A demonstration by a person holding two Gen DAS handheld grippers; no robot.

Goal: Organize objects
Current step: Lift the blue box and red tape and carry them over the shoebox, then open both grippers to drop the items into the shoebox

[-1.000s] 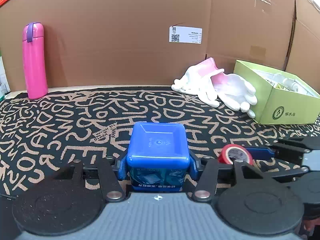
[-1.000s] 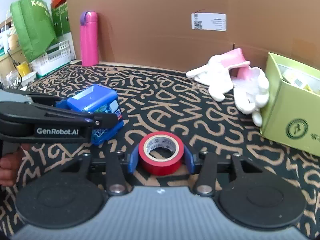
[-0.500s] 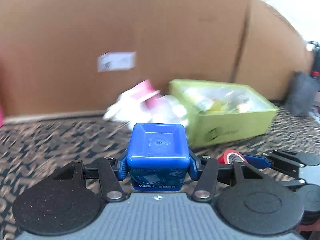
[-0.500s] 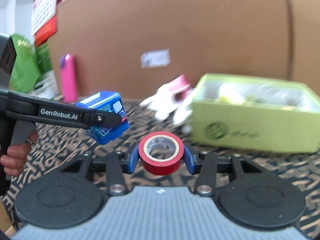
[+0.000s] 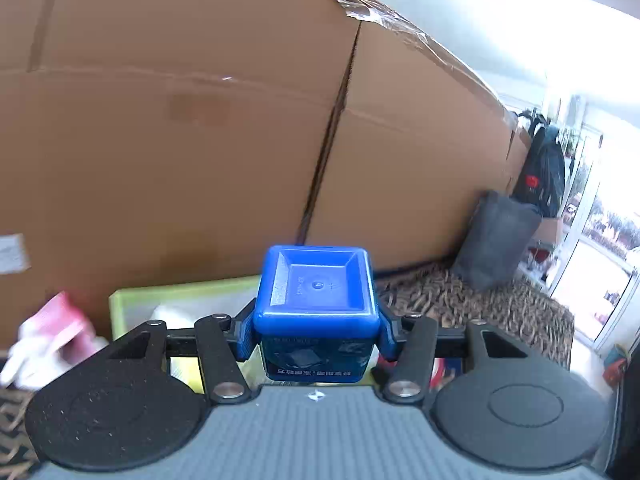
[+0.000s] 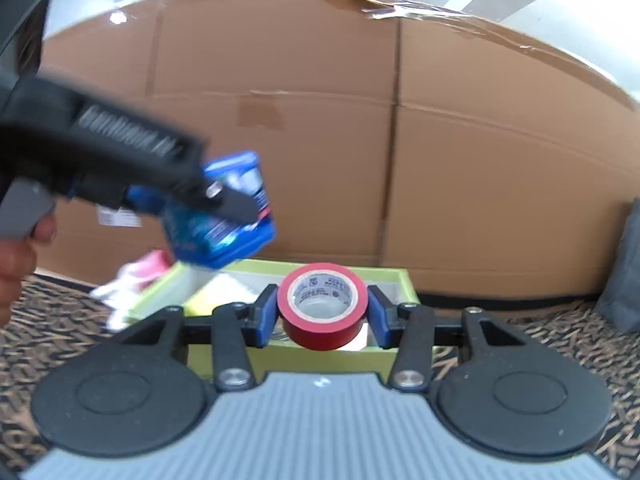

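My left gripper [image 5: 316,328] is shut on a blue square box [image 5: 316,292] and holds it in the air over the green open box [image 5: 180,292]. In the right wrist view the same blue box [image 6: 224,220] hangs tilted above the green box's left part [image 6: 160,296]. My right gripper [image 6: 322,316] is shut on a red tape roll [image 6: 322,306] and holds it over the green box's near side [image 6: 288,356]. White and pink gloves [image 5: 44,336] lie left of the green box.
A tall cardboard wall [image 5: 200,140] stands right behind the green box. The patterned black and tan mat [image 6: 560,332] covers the table. A grey cushion [image 5: 496,240] leans at the back right. The hand on the left gripper [image 6: 16,264] is at the left edge.
Both grippers have lifted and swung right, from the mat toward the green box, each still holding its object. The pink bottle has left the views.
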